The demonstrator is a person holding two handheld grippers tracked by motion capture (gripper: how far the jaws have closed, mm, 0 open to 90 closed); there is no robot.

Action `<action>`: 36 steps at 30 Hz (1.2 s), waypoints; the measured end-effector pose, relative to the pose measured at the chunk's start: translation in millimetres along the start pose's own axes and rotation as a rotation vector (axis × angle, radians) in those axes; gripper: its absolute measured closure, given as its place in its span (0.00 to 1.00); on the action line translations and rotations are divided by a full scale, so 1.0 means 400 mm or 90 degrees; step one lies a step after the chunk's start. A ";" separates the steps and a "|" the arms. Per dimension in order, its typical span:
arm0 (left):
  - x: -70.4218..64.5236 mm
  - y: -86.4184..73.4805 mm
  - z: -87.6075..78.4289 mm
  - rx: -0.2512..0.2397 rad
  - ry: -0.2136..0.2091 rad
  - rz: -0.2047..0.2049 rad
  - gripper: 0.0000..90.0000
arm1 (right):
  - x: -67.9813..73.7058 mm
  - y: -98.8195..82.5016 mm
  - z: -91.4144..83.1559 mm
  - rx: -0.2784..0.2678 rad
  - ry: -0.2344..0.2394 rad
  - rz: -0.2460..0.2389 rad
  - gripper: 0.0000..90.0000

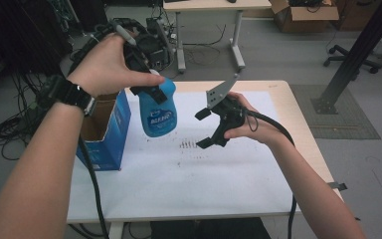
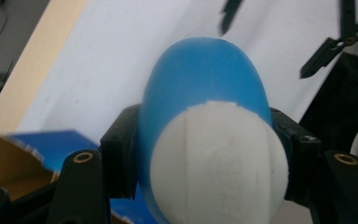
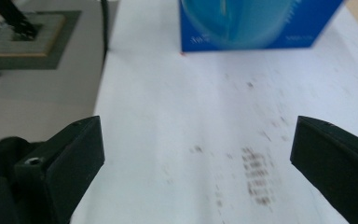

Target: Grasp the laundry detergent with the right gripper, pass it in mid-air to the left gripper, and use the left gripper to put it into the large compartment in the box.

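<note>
Overhead, the left claw (image 1: 151, 89) was clamped on a blue bottle (image 1: 157, 110) near its white cap end, holding it in the air above the desk (image 1: 283, 107), cap up and base down. The bottle hung just beside an open blue cardboard box (image 1: 110, 134) that stood at the left part of the desk. A white label band ran across the bottle's front with blue lettering, but the letters were too small and soft to read. In the left gripper view the black jaws pressed on either side of the bottle (image 2: 200, 84), just below its rounded white cap (image 2: 219, 163), with a corner of the box (image 2: 42, 144) below.

The right claw (image 1: 206, 128) stood wide apart with nothing between its jaws, close to the right of the bottle and not touching it, above a white sheet (image 1: 194, 179) that covered the desk. Small dark smudges (image 1: 188, 145) marked the sheet under it. In the right gripper view the blurred bottle (image 3: 242, 18) showed in front of the blue box (image 3: 307, 28); a line of white print along the box's lower edge was illegible.
</note>
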State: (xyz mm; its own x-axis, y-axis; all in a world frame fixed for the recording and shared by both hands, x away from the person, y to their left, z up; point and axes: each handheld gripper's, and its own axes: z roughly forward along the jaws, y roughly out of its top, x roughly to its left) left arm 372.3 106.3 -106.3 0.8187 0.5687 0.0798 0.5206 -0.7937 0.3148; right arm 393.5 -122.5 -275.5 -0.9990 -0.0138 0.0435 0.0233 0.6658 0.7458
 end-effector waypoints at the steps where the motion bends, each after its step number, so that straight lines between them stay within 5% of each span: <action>1: 0.000 0.000 0.000 0.000 0.000 0.000 0.42 | 0.000 0.000 0.000 0.000 0.000 0.000 0.03; 3: 0.017 -0.005 -0.018 0.003 0.017 -0.040 0.42 | -0.002 -0.022 -0.019 0.006 -0.020 0.008 0.03; 5: 0.044 -0.019 -0.043 -0.003 0.048 -0.123 0.42 | -0.010 -0.051 -0.047 0.009 -0.040 0.025 0.03; 6: 0.044 -0.019 -0.043 -0.003 0.048 -0.123 0.42 | -0.012 -0.060 -0.058 0.012 -0.050 0.032 0.02; 8: 0.075 -0.041 -0.068 -0.016 0.079 -0.216 0.42 | -0.017 -0.082 -0.080 0.021 -0.065 0.041 0.03; 9: 0.086 -0.050 -0.076 -0.020 0.089 -0.248 0.42 | -0.019 -0.088 -0.088 0.023 -0.070 0.043 0.02; 10: 0.086 -0.050 -0.076 -0.020 0.089 -0.248 0.42 | -0.020 -0.097 -0.097 0.025 -0.078 0.047 0.02; 13: 0.132 -0.093 -0.098 -0.019 0.128 -0.351 0.42 | -0.022 -0.119 -0.125 0.042 -0.096 0.048 0.02; 15: 0.144 -0.105 -0.101 -0.020 0.137 -0.370 0.42 | -0.022 -0.125 -0.133 0.044 -0.102 0.049 0.03; 22: 0.218 -0.206 -0.105 -0.023 0.175 -0.501 0.42 | -0.034 -0.166 -0.187 0.036 -0.138 0.082 0.02; 27: 0.247 -0.254 -0.087 -0.022 0.180 -0.542 0.42 | -0.039 -0.189 -0.197 0.043 -0.144 0.089 0.02; 36: 0.274 -0.302 -0.026 -0.013 0.171 -0.573 0.42 | -0.041 -0.213 -0.204 0.056 -0.144 0.096 0.03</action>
State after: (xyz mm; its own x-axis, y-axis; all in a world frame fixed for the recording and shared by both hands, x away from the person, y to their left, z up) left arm 396.6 266.6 -125.8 0.0252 0.9996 0.0133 0.9243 -0.0284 0.3806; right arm 411.2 -239.9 -285.2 -0.9681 0.2505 -0.0062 0.1793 0.7099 0.6811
